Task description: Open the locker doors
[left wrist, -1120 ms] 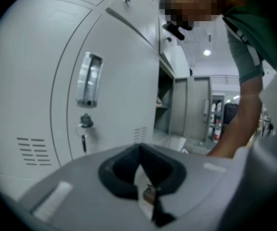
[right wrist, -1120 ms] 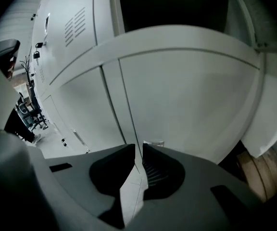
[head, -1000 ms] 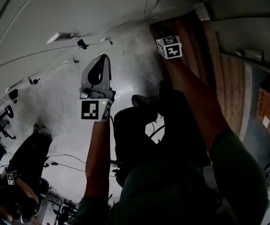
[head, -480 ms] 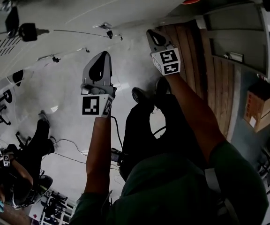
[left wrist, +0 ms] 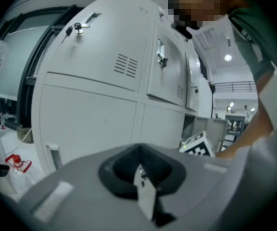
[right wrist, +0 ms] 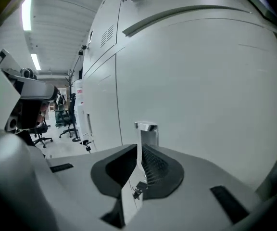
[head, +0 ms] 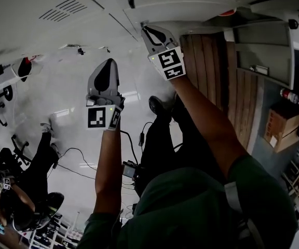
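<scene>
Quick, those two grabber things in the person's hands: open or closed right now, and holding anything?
Left gripper: closed, holding nothing.
Right gripper: closed, holding nothing.

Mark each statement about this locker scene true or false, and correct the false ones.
1. The left gripper has its jaws together with nothing between them. True.
2. The right gripper holds its jaws wide apart. False: they are shut, and a metal handle shows just beyond the tips.
3. Keys hang from the lock of the vented locker door. True.
4. The vented locker door stands wide open. False: it lies closed, flush with the doors beside it.
</scene>
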Demonstrator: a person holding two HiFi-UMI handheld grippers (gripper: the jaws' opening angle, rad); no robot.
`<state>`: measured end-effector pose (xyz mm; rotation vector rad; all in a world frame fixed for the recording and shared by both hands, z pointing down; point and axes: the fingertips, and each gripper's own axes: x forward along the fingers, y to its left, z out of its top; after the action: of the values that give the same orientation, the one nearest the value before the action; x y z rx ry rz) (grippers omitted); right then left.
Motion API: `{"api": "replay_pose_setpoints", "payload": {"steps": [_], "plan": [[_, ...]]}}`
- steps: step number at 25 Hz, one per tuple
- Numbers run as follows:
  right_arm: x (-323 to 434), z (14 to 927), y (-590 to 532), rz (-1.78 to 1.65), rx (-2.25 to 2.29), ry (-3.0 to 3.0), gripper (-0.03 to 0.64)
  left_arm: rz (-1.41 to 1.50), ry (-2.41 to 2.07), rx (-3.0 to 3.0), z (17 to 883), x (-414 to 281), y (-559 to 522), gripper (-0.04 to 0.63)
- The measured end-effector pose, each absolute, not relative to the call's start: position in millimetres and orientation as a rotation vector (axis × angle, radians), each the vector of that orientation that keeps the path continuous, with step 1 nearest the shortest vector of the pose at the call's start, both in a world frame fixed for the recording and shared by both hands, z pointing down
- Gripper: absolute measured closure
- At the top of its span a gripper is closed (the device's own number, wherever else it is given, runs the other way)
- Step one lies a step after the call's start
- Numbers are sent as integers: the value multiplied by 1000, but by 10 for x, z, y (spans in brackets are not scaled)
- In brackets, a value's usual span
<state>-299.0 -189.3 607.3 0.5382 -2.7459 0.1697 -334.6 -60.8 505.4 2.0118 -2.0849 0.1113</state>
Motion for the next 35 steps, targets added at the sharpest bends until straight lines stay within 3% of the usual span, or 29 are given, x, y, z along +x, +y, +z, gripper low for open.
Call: {"api": "replay_pose_setpoints", "payload": {"steps": [14, 31, 33, 35], "plan": [[-3099, 6029, -1788, 93, 512, -2701, 592, 19, -2106, 1983, 4891, -3522, -348, 595], [-1627, 6046, -930, 113, 535, -2602, 589, 64, -2015, 2050, 4942, -3142, -294, 595], [-1476, 6082, -856, 143, 583, -2566, 553, 60, -2012, 2053, 4935, -3107, -271, 595], [-1425, 6105, -780, 192, 636, -2543, 442, 58, -2007, 2056, 4939, -3071, -252, 595]]}}
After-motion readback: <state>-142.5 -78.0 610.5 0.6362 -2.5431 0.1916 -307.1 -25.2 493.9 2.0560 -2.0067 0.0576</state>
